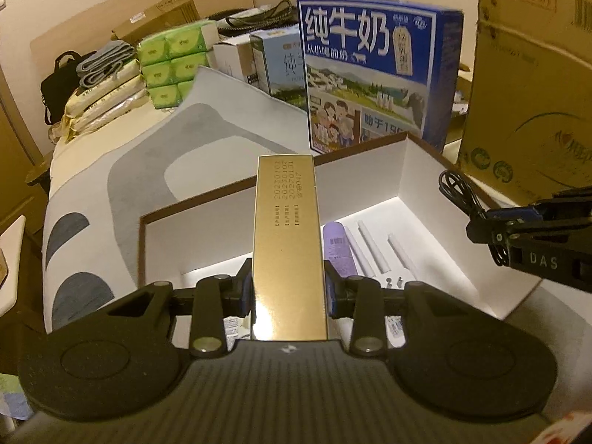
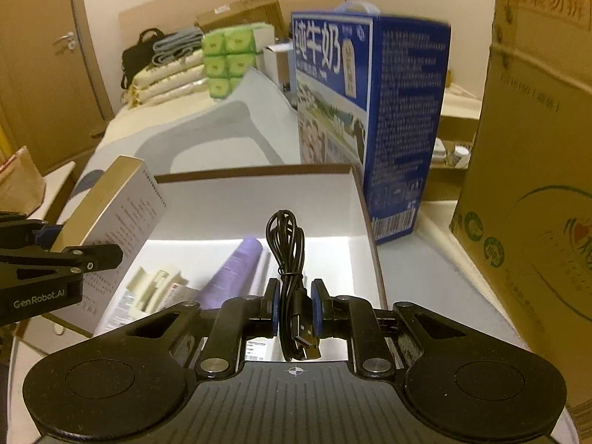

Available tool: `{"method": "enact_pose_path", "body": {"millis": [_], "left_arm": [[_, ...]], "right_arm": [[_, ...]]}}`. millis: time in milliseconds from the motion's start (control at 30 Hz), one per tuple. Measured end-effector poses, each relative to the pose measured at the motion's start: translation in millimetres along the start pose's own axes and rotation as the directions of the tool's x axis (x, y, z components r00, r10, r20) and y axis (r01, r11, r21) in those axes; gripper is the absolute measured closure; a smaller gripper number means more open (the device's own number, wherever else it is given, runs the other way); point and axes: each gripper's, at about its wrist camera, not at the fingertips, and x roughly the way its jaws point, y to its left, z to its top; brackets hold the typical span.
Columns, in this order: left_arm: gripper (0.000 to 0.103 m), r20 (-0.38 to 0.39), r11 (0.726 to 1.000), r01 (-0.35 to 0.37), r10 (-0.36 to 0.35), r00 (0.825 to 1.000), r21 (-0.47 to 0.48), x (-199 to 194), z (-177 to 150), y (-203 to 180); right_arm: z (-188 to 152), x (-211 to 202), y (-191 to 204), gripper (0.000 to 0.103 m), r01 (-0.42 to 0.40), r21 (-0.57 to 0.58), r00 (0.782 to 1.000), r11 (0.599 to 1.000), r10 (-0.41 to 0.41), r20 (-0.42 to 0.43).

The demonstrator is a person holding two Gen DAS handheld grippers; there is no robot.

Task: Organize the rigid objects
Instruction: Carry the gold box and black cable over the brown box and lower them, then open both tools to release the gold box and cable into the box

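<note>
A long shiny gold box (image 1: pixel 288 248) is squeezed in the left claw (image 1: pixel 288 290); a bundled black cable (image 2: pixel 290 259) is pinched in the right claw (image 2: pixel 294 307), both over the open white box (image 1: pixel 425 170)

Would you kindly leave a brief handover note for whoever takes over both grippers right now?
Left gripper: shut on the long gold rectangular box, held above the open white-lined cardboard tray.
Right gripper: shut on the coiled black USB cable, also over the tray.
Already in the tray: lilac cylindrical tube, white sticks, a cream plastic piece.
Left: set box and cable into the tray.
</note>
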Motion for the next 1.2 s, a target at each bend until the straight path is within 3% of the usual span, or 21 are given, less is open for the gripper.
{"method": "enact_pose_path", "body": {"millis": [333,533,600,667,767,1200], "left_arm": [[0.071,-0.04,1.0,-0.005,0.005,0.999,0.007,41,2,-1],[0.069,-0.046,1.0,0.007,-0.007,0.999,0.004,54,4,-2],[0.06,-0.045,1.0,0.005,-0.005,0.999,0.005,55,4,-1],[0.056,-0.038,1.0,0.002,-0.001,0.999,0.012,52,2,-1],[0.056,-0.04,1.0,0.009,-0.008,0.999,0.004,47,0,2],[0.052,-0.021,0.998,0.048,-0.049,0.999,-0.04,-7,-16,14]], "right_arm": [[-2,28,-11,0.089,0.021,0.018,0.999,1.0,-0.021,-0.03],[0,31,-14,0.088,0.05,0.029,0.999,0.998,-0.05,0.002],[0,29,-15,0.084,0.056,0.034,0.998,0.998,-0.057,0.012],[-2,25,-15,0.064,0.037,0.031,0.999,0.999,-0.037,0.014],[-8,15,-13,0.047,0.015,0.021,0.999,1.0,-0.016,0.038],[-27,-28,0,0.04,-0.026,0.012,0.998,1.0,0.025,0.051]]}}
